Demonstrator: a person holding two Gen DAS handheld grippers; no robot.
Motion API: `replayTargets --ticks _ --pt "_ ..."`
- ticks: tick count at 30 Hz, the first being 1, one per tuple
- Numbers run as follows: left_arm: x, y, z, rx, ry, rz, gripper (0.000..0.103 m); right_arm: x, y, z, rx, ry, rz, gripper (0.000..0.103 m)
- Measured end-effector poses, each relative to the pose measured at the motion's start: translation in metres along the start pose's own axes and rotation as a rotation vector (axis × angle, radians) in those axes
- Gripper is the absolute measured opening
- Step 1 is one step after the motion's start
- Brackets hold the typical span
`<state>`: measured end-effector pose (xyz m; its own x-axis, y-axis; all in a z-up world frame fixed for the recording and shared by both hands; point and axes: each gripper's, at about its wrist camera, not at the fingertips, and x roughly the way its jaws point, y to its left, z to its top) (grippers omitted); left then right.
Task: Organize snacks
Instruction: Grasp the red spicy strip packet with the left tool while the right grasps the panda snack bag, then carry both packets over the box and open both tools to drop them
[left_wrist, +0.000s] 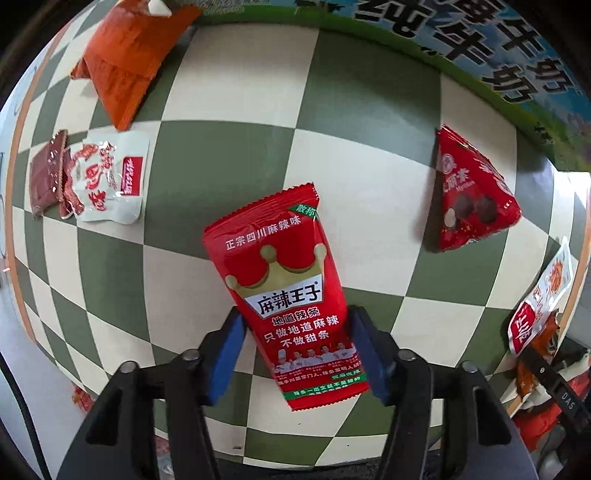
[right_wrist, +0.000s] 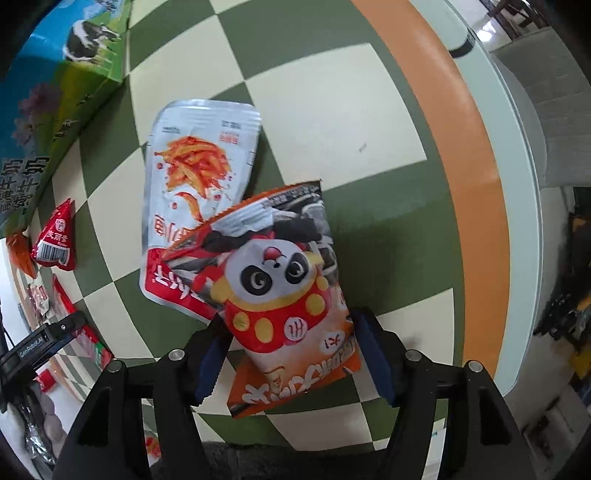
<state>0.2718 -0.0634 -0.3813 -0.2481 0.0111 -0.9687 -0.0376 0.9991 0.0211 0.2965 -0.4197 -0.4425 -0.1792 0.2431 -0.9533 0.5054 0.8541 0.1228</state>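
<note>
My left gripper (left_wrist: 297, 350) points down at the checked table, and a red spicy-strip packet (left_wrist: 288, 280) with a gold crown stands between its blue pads. Both pads touch the packet's lower sides, so the gripper is shut on it. In the right wrist view my right gripper (right_wrist: 288, 354) is shut on a puffy orange packet with a panda (right_wrist: 280, 288), the pads against its lower half. This packet overlaps a white packet (right_wrist: 195, 177) printed with red strips, which lies flat on the table.
A milk carton box (left_wrist: 480, 44) stands along the far edge, also the milk carton box (right_wrist: 48, 107) at left. A red triangular pouch (left_wrist: 472, 195), an orange bag (left_wrist: 125, 62), a white packet (left_wrist: 110, 177) and a brown packet (left_wrist: 44, 173) lie around. The table's orange rim (right_wrist: 472, 184) runs right.
</note>
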Motion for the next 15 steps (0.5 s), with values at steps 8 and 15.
replayTargets --ticks 8,15 --pt "-0.014 -0.027 -0.017 0.054 -0.032 0.037 0.047 -0.012 0.002 -0.01 -0.049 -0.037 0.008 0.051" --pt "-0.039 -0.028 -0.032 0.093 -0.068 -0.012 0.047 -0.032 0.012 -0.016 -0.075 -0.057 0.051 0.05"
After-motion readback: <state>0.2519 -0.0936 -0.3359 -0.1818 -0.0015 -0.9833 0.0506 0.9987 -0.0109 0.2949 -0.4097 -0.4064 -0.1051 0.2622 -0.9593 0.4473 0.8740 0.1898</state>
